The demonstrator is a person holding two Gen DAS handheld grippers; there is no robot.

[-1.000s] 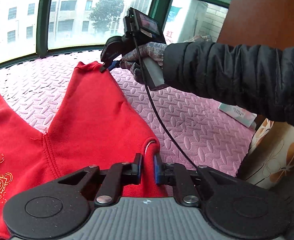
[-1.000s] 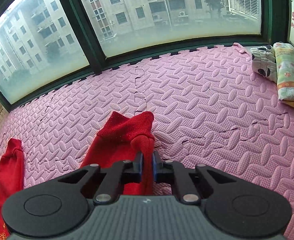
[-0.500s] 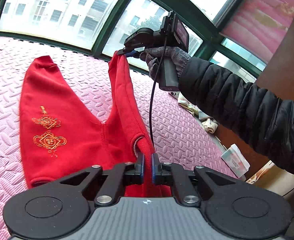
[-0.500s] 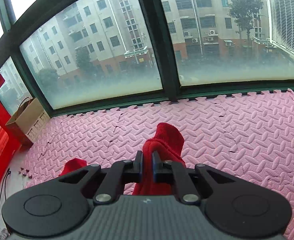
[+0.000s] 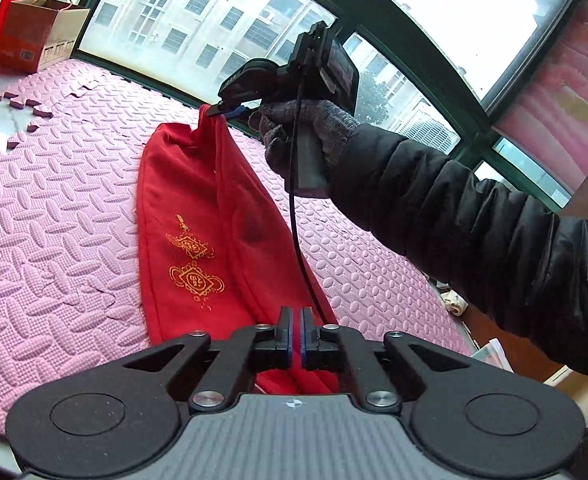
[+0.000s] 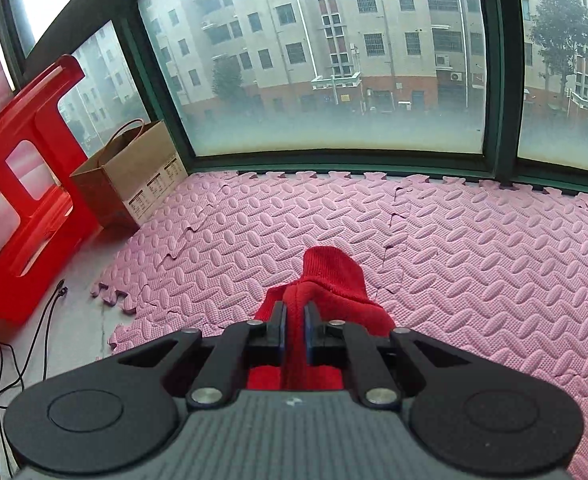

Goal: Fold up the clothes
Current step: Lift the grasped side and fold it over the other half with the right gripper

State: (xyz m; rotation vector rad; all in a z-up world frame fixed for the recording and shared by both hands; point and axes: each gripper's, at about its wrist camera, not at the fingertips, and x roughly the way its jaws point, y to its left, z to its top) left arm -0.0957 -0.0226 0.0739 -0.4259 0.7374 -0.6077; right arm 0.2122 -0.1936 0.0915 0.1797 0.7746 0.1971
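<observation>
Pink foam mat (image 5: pixel 46 208) fills the floor ahead of & under both sets of fingers, puzzle-edge tiles running up to the green window frame (image 6: pixel 333 162). Red garment (image 5: pixel 198 248) lies along the mat ahead of the left gripper (image 5: pixel 296 336), gold embroidered emblems (image 5: pixel 192 264) face up just left of the finger line; one long folded edge is lifted, strung between the two grippers. Left gripper: fingers nearly closed, thin gap only, red cloth pinched between the blue pads, rest of the fabric spilling under & ahead. Right gripper (image 5: pixel 226 111), seen far ahead & above the left fingers, held by a gloved hand (image 5: pixel 305 136) w/ black padded sleeve, clamps the far top corner of the garment. From its own cam, right gripper (image 6: pixel 295 330) has fingers closed on a bunched ribbed cuff (image 6: pixel 329 272), which pokes out past the tips. Red plastic stool (image 6: pixel 18 184) & brown paper bag (image 6: pixel 134 172) sit far left of the right fingers, by the window; black cable (image 6: pixel 34 344) on bare floor near-left.
</observation>
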